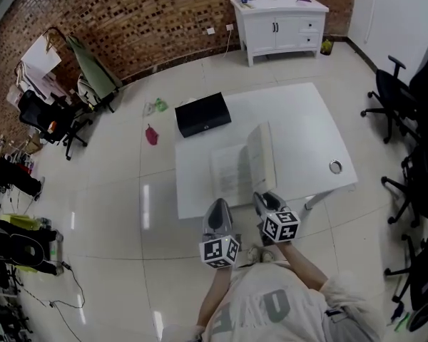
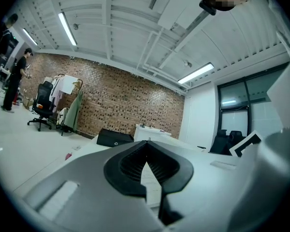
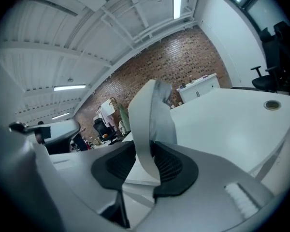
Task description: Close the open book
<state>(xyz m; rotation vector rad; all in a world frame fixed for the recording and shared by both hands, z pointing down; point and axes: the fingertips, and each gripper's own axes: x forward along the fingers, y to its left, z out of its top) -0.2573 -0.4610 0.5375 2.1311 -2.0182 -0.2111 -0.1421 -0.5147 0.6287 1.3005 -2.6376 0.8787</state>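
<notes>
Floor (image 1: 114, 212): glossy pale tiles. A small pink item (image 1: 151, 135) lies left of the counter.
Black case (image 1: 202, 114): flat, rectangular and matt, on the counter's far left corner.
Counter (image 1: 299, 120): smooth white rectangular top.
Left gripper (image 1: 218, 205): grey moulded shell held level at the counter's near edge, by the book's near left corner. Contact with the book cannot be told.
Left fingers (image 2: 130, 166): black ribbed pads with their tips meeting, clenched on nothing.
Open book (image 1: 232, 171): plain white pages, mid-counter, close to the near edge. The left half lies flat. The right half (image 1: 261, 155) stands roughly upright from the spine.
Right gripper (image 1: 265, 199): grey shell at the book's near right corner.
Right fingers (image 3: 171, 166): black ribbed pads grasping the raised half near its lower edge. The thin white slab rises between them with a slight curve.
Cabinet (image 1: 278, 20): white and boxy with doors and drawers, set against the rough brick wall (image 1: 164, 6).
Grommet (image 1: 335, 167): round metal ring set in the counter, right of the book.
Office chairs (image 1: 392, 98): black, on wheels, right of the counter.
</notes>
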